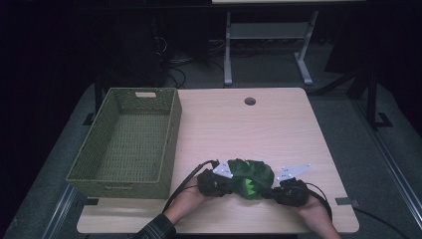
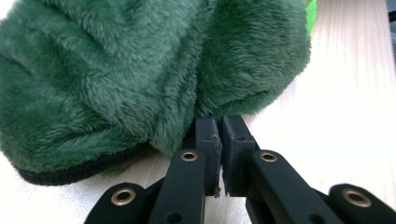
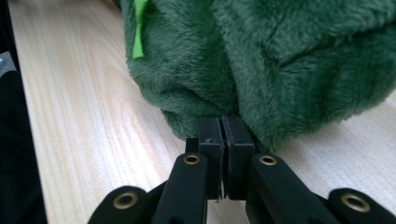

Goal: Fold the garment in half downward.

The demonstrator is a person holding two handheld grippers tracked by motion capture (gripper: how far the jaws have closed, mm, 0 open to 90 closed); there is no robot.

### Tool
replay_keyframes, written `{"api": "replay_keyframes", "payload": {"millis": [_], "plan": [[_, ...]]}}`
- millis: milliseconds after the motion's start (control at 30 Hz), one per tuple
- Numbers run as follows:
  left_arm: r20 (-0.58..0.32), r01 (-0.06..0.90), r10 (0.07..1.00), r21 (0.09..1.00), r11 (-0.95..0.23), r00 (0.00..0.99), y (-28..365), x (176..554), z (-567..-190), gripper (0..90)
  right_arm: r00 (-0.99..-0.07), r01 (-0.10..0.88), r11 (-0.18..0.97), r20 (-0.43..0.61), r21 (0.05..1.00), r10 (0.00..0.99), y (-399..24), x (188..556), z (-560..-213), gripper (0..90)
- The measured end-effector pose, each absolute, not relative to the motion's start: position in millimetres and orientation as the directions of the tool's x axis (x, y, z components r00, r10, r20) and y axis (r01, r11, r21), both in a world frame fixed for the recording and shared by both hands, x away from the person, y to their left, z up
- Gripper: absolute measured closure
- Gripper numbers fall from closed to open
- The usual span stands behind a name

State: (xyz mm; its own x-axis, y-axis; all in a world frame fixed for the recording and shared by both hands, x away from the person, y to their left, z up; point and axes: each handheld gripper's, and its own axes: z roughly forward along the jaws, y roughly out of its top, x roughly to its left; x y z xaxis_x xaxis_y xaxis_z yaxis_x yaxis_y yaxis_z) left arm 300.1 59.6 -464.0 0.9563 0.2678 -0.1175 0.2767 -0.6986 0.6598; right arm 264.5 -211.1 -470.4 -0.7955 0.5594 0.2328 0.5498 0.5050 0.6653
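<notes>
High view, surroundings: a woven green basket (image 1: 124, 144) stands on the wooden table (image 1: 259, 129) at about 9 o'clock from the grippers, well apart from them; a round cable hole (image 1: 250, 101) lies at 12 o'clock near the far edge.
High view, task thing: a green plush cloth (image 1: 251, 178) sits bunched on the table near the front edge, between the left gripper (image 1: 215, 182) and the right gripper (image 1: 288, 191).
High view, in the way: nothing lies between the cloth and the basket.
High view, hard to make out: the jaw tips are buried under the cloth's edges; the room beyond the table is dark.
Left gripper view, cloth: the cloth (image 2: 140, 74) bulges from 9 to 1 o'clock, with a dark hem at 8 o'clock resting on the table (image 2: 350, 102).
Left gripper view, fingers: the left gripper (image 2: 219, 122) has its pads pressed together, pinching a fold of plush.
Right gripper view, cloth: the cloth (image 3: 280, 60) spreads from 11 to 3 o'clock, a bright green strip (image 3: 138, 32) at 11 o'clock; bare table (image 3: 84, 116) at 9 o'clock.
Right gripper view, fingers: the right gripper (image 3: 223, 122) is clamped tight on the cloth's lower edge.
Right gripper view, hidden: the pinched fabric between the pads is too thin to see.
</notes>
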Motion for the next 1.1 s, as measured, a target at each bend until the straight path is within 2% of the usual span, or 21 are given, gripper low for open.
{"api": "replay_keyframes", "payload": {"millis": [167,400,700,833,967,1100], "plan": [[-0.125,0.288,0.276,0.663,-0.691,0.953,59.8,298.7,-464.1,85.6,-0.793,0.553,0.486,0.248,0.677,0.557,-212.8,264.9,-472.9,87.5],[-0.144,0.297,0.278,0.691,-0.659,0.950,68.3,291.3,-446.9,69.2,-0.807,0.516,0.469,0.223,0.717,0.547,-218.1,257.7,-457.8,72.6],[-0.150,0.288,0.266,0.734,-0.616,0.952,81.4,277.4,-423.2,63.6,-0.820,0.479,0.437,0.211,0.761,0.533,-228.9,243.4,-438.8,68.7],[-0.148,0.288,0.271,0.739,-0.608,0.951,85.6,273.7,-419.5,63.7,-0.830,0.462,0.443,0.199,0.768,0.521,-228.6,237.0,-430.7,68.1],[-0.141,0.284,0.274,0.748,-0.600,0.951,86.0,274.7,-415.5,68.3,-0.832,0.455,0.446,0.190,0.770,0.521,-229.3,235.4,-427.3,67.9],[-0.126,0.276,0.284,0.760,-0.588,0.951,80.6,283.6,-410.1,76.4,-0.827,0.452,0.435,0.183,0.779,0.532,-228.0,242.2,-423.0,76.3]]}}
